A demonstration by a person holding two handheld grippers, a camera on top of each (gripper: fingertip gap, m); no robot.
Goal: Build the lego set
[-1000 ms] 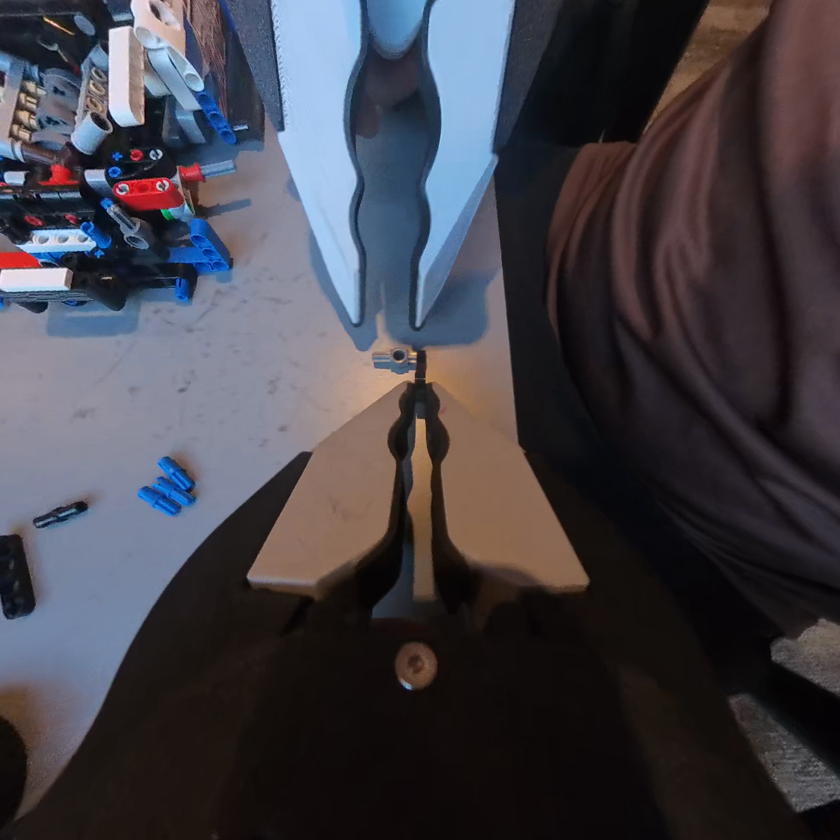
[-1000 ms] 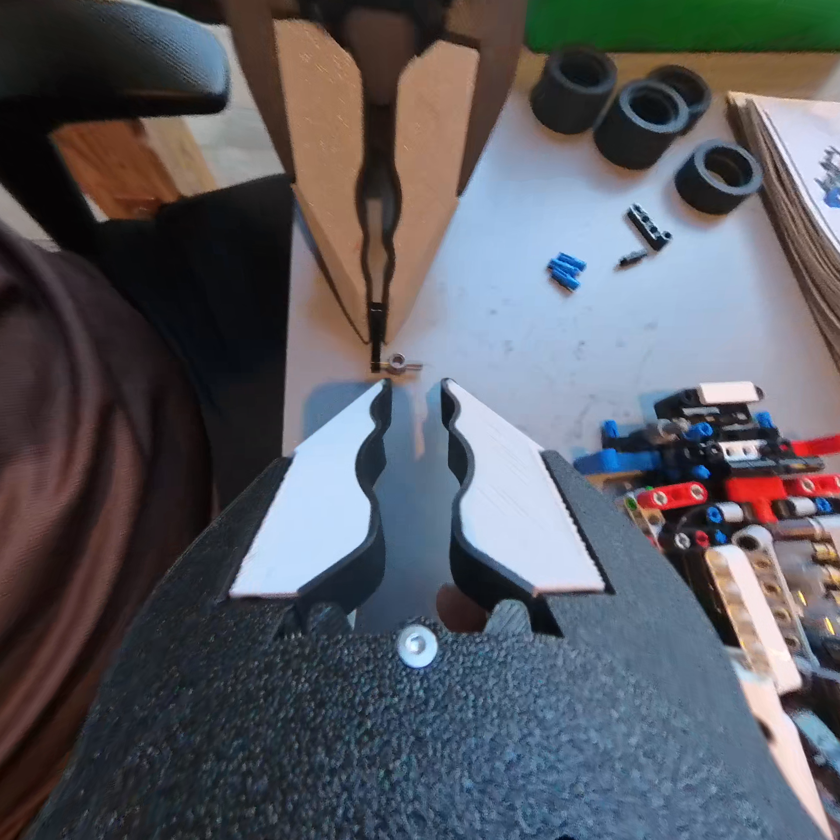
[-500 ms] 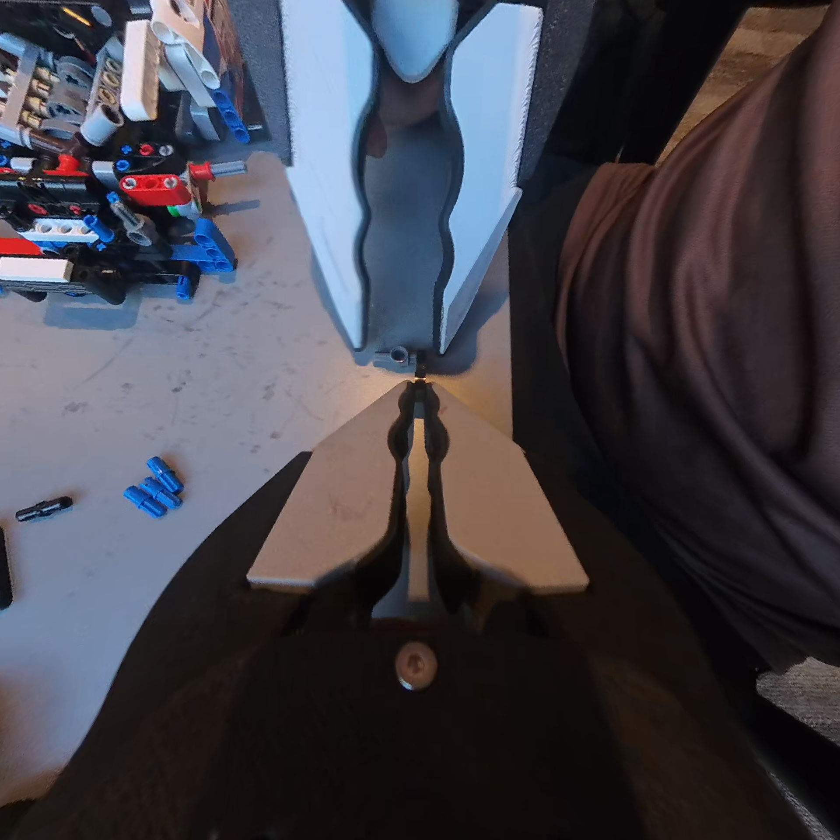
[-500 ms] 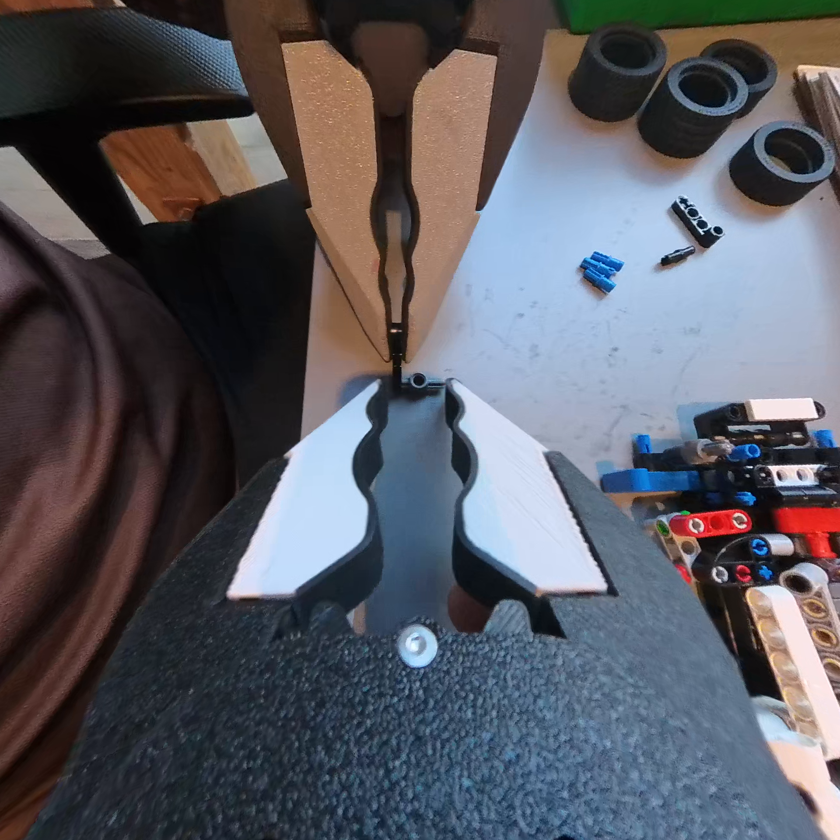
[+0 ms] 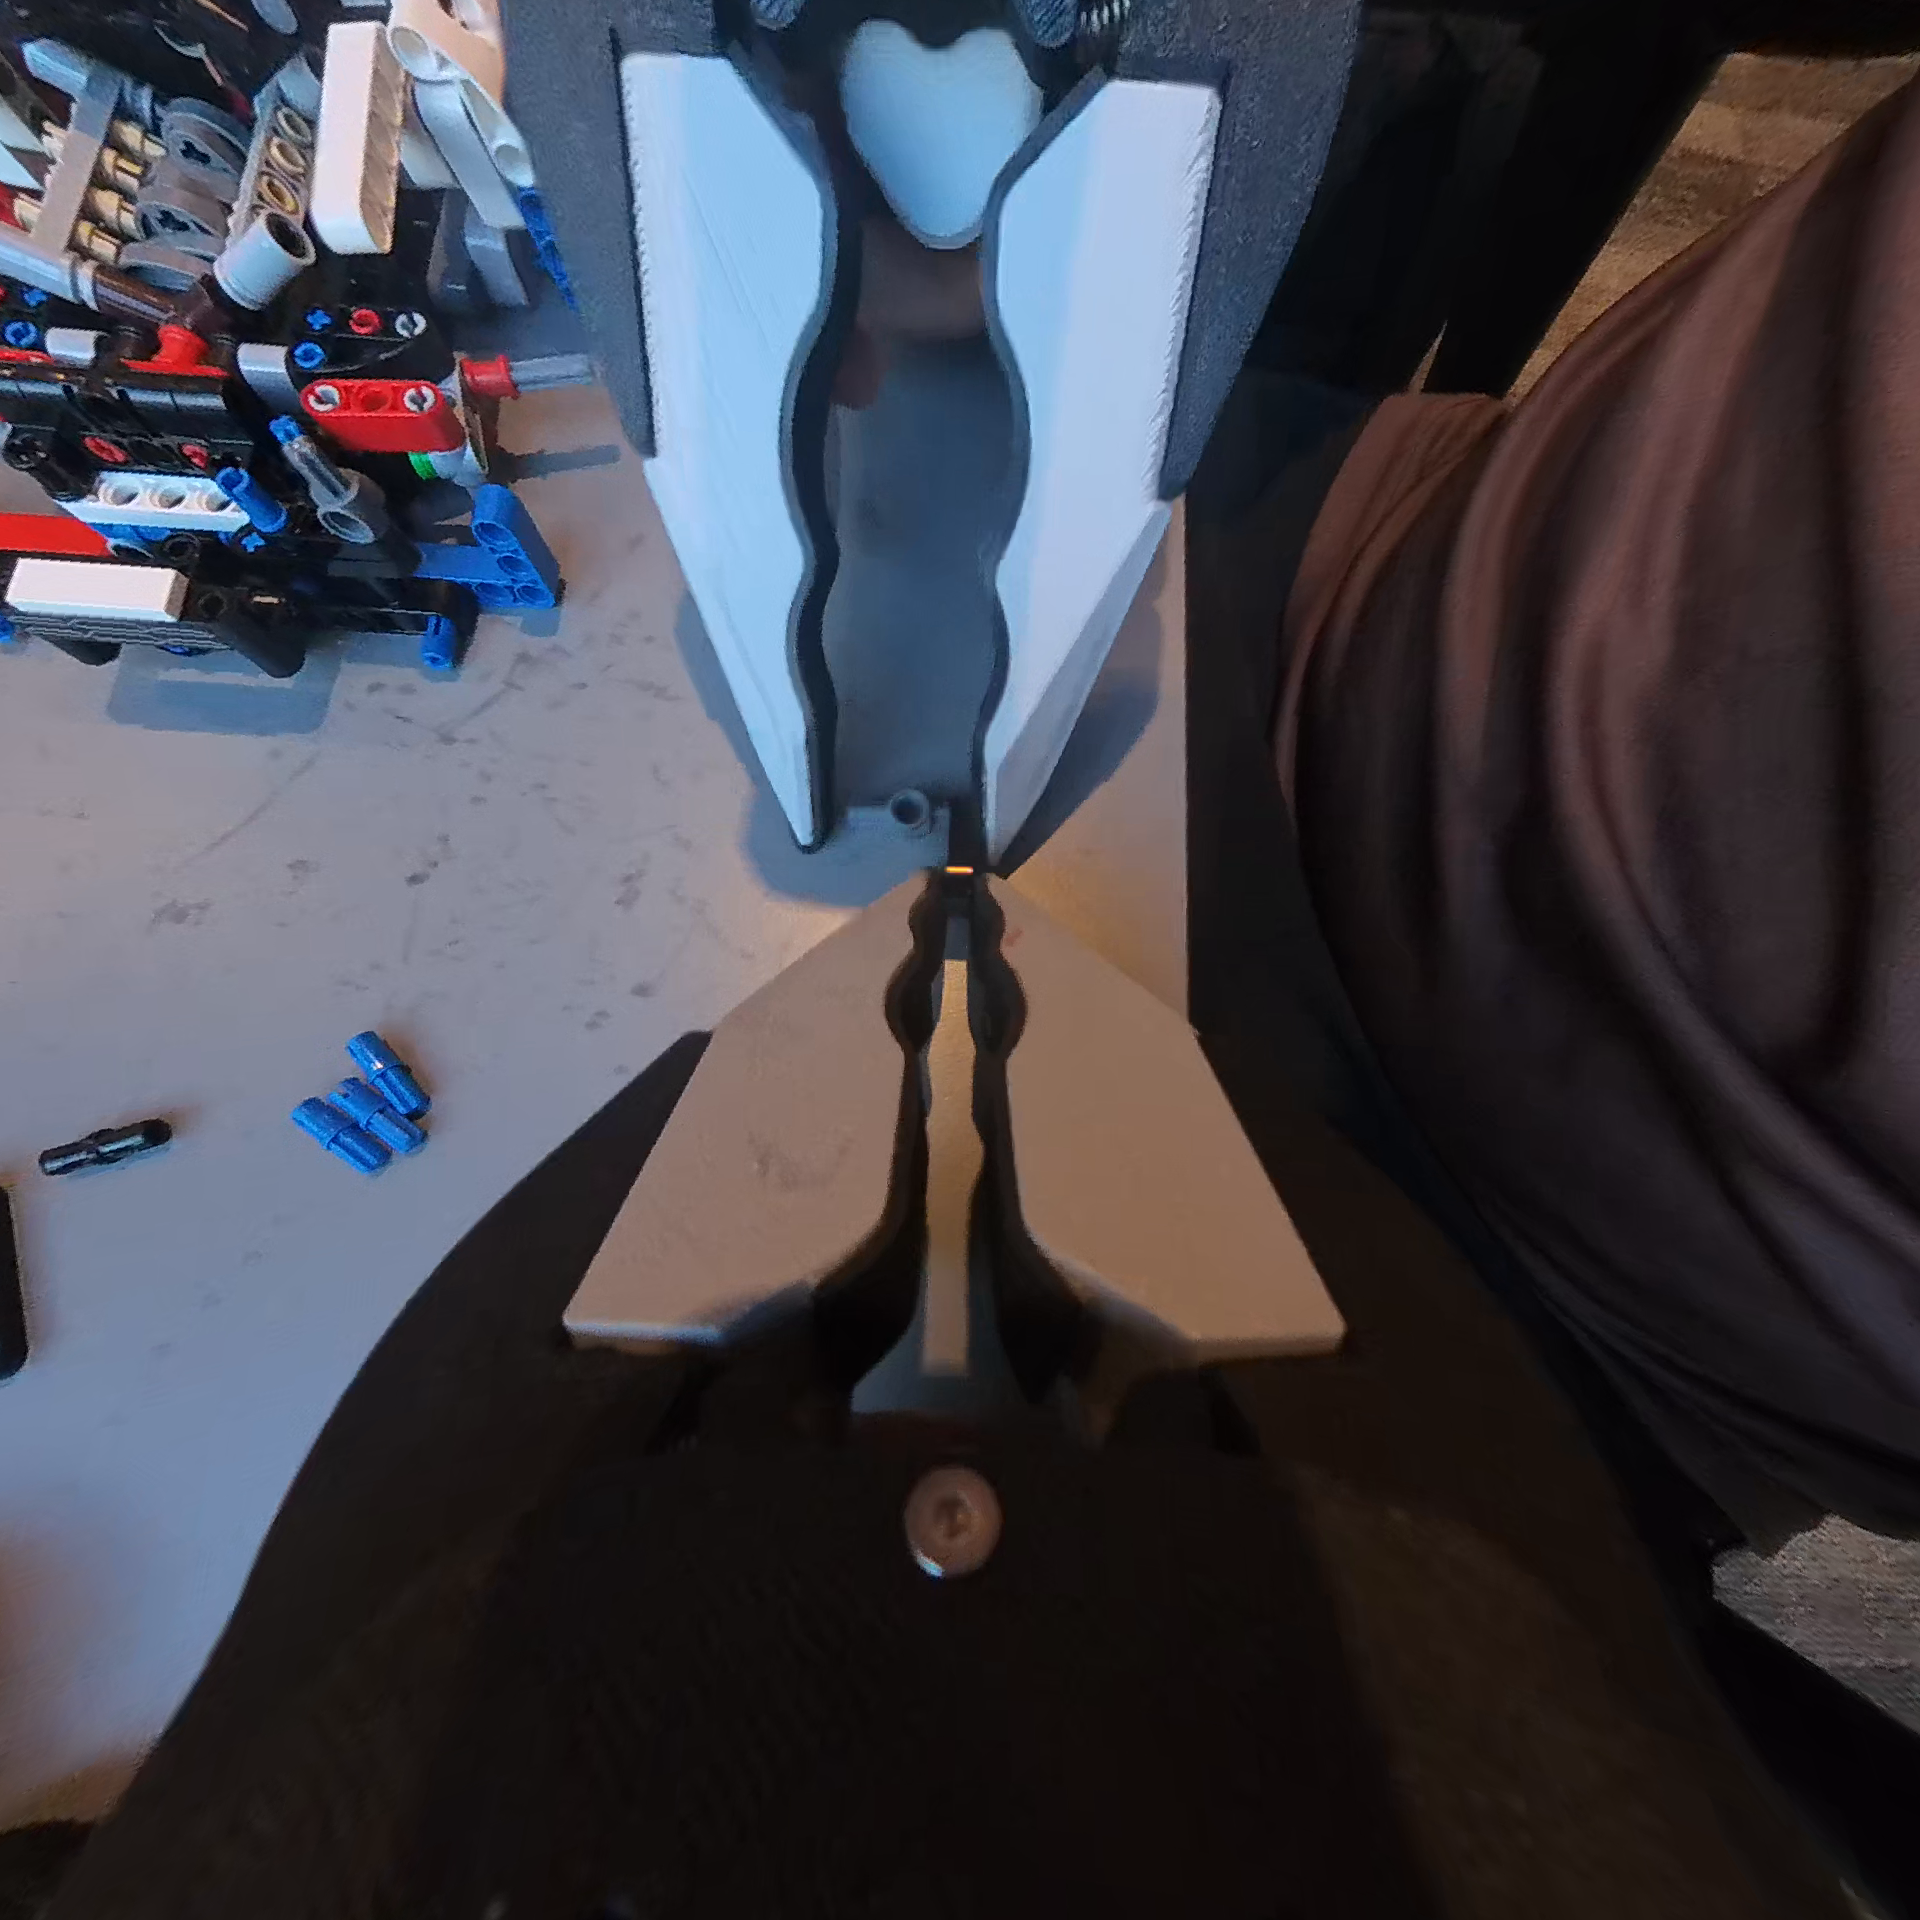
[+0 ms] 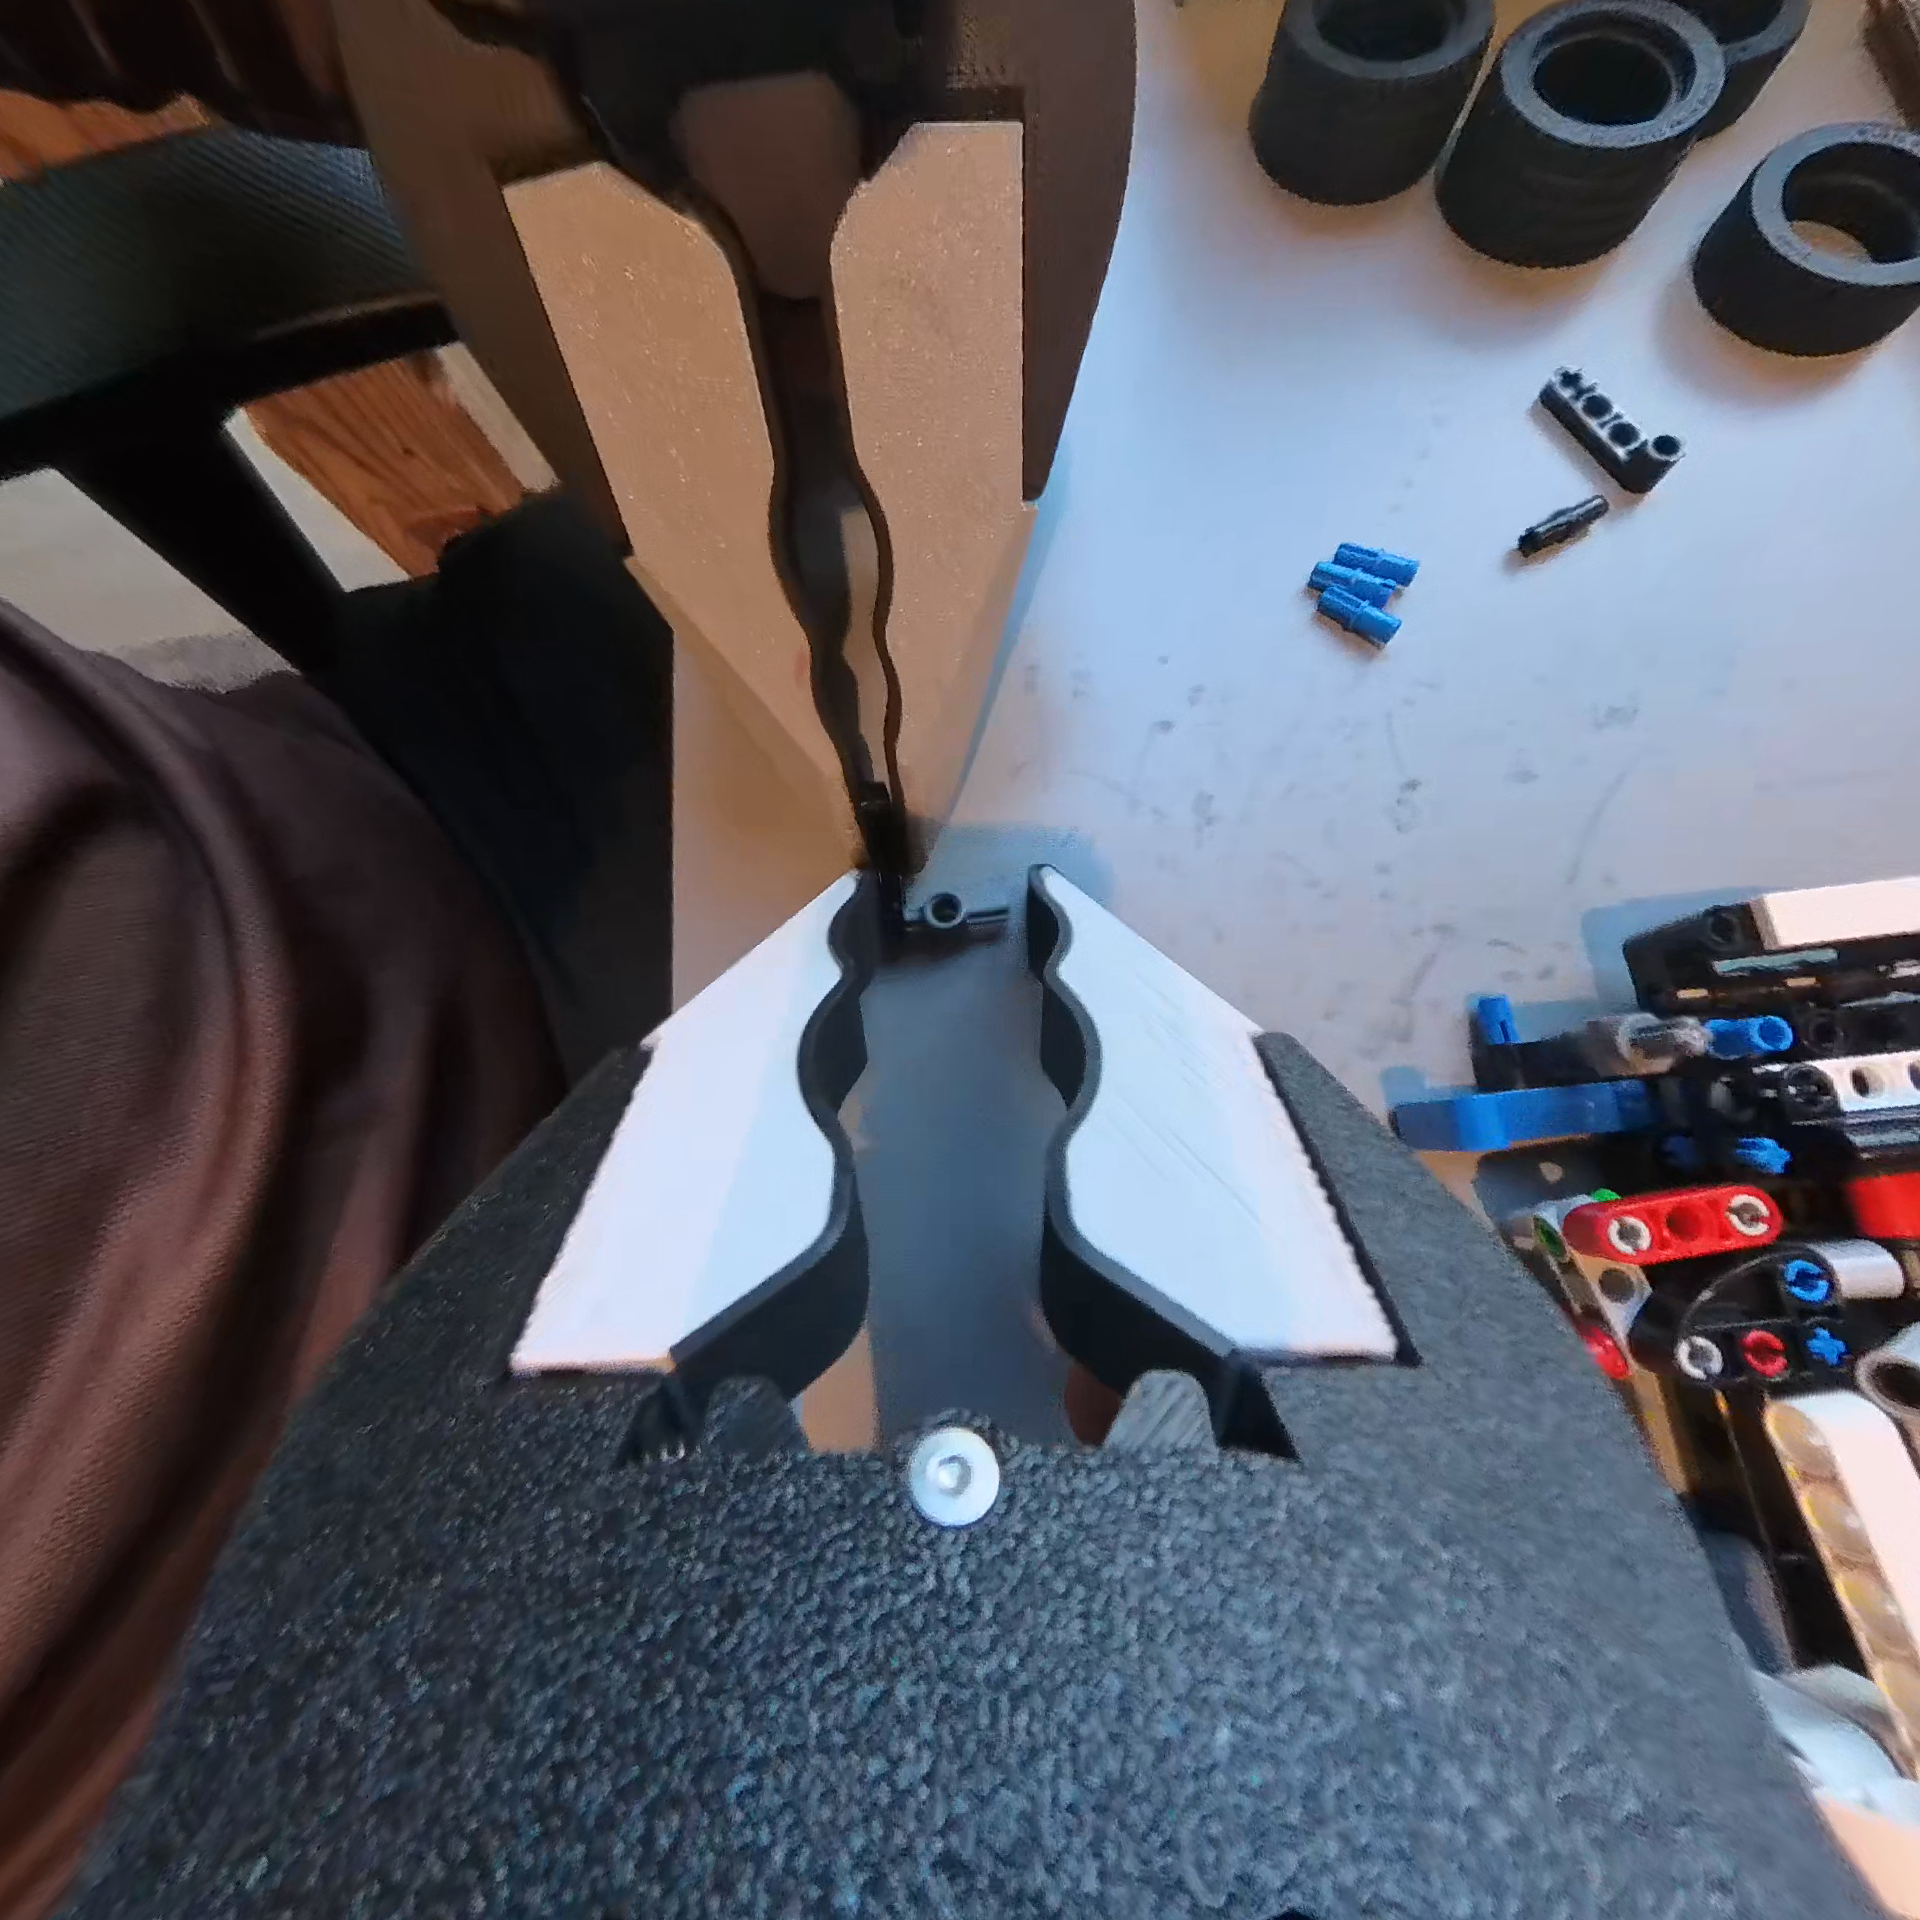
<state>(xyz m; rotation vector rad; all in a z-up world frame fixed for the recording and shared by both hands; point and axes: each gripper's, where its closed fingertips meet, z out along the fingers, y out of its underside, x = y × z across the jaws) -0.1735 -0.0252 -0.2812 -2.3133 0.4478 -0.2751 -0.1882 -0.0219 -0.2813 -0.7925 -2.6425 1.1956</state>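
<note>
grey connector (image 5: 906,812) sits on the black pin (image 5: 958,881) pinched tight in the left gripper (image 5: 956,894), right at the table's (image 5: 312,894) edge. right gripper (image 6: 943,896) jaws apart, straddling it; close squarely on the connector, no twisting.

Dim, cool daylight, warm orange glow along the tabletop (image 5: 312,935) edge, soft shadows under the bricks, wide-angle bending at edges, mild blur near the frame borders

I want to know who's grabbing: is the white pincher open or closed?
Open. The right gripper has a wide gap between its fingers, with the small grey connector sitting between the tips.
</note>
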